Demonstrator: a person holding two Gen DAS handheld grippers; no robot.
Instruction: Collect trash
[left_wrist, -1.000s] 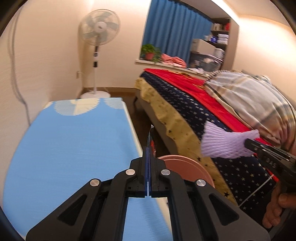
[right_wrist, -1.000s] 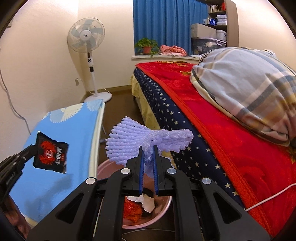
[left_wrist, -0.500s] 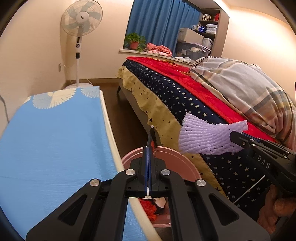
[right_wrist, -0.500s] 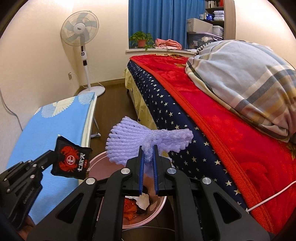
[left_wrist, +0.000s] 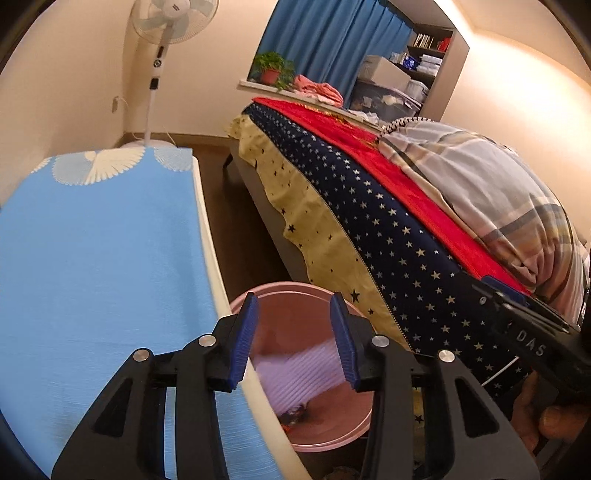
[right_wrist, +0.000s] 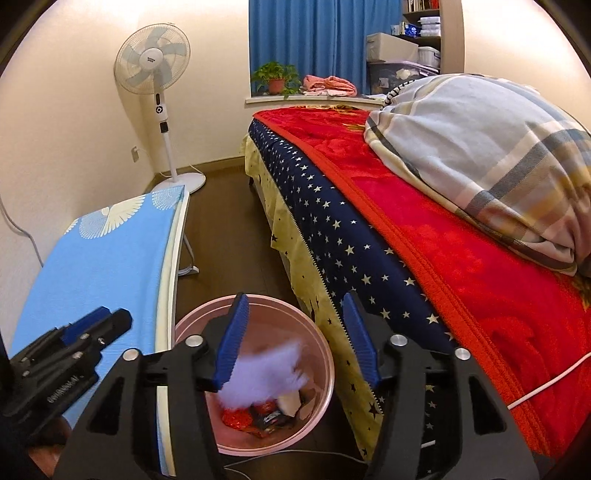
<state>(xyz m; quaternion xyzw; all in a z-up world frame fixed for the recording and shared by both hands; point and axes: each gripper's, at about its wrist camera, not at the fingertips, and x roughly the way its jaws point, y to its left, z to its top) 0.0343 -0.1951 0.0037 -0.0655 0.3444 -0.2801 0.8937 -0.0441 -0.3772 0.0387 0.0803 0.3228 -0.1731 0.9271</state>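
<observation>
Trash is dropping into the bin: both my grippers have just been opening, and nothing is left between either pair of jaws. My right gripper (right_wrist: 293, 338) stands wide, and the purple foam net (right_wrist: 266, 374) it was pinching half a second ago now blurs below it, inside the pink bin (right_wrist: 325, 398) at the bottom centre of the frame. My left gripper (left_wrist: 293, 339) has let go of the black snack packet, which I judge is the dark scrap among the wrappers (right_wrist: 267, 415). Both pieces look collected. The blue worktop (left_wrist: 99, 258) at left shows no more trash.
</observation>
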